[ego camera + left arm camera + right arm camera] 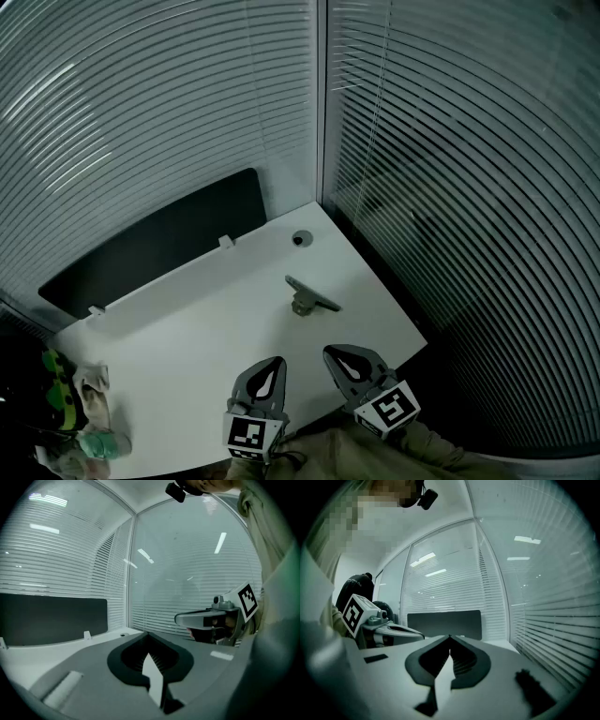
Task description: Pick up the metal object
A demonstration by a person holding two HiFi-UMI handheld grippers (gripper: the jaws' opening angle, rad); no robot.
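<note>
The metal object (308, 296), a flat grey bar on a small stubby base, lies on the white table (206, 328) near its middle right. Both grippers hover at the table's near edge, short of the object. My left gripper (276, 360) points at the table with its jaws shut and nothing between them (149, 634). My right gripper (329, 351) sits just right of it, its tips also meeting and empty (450, 637). The metal object is hidden behind the jaws in both gripper views. Each gripper view shows the other gripper alongside: the right gripper (206, 619) and the left gripper (396, 632).
A black panel (155, 246) stands along the table's back edge, with a round cable hole (300, 239) at the far corner. Slatted blinds (469, 187) close in the back and right sides. Green and white clutter (75, 412) sits at the near left corner.
</note>
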